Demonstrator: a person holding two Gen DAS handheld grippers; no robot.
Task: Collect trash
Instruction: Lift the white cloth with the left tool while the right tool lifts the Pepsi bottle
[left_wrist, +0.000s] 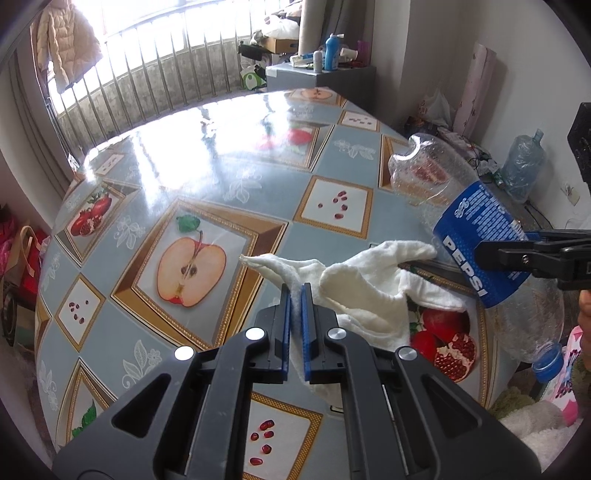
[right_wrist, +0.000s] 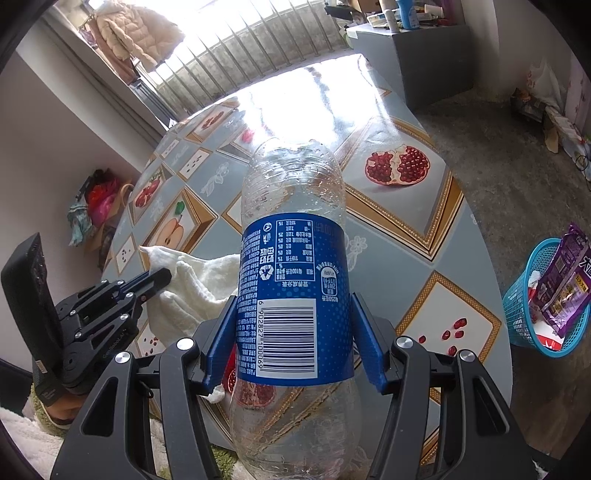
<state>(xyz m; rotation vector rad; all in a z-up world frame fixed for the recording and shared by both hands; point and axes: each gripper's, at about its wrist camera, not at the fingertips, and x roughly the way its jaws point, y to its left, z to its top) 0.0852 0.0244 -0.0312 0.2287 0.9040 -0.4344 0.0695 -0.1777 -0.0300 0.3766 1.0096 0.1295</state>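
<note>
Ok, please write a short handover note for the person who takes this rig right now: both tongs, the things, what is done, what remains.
Left tongs: shut on the white crumpled cloth, which lies on the fruit-patterned table.
Right tongs: shut on the clear empty plastic bottle with blue label, held above the table's near edge, base pointing away.
Blue mesh plastic basket: on the floor to the right, with a purple snack wrapper already inside.
Left to do: probably drop the bottle in the basket.
</note>
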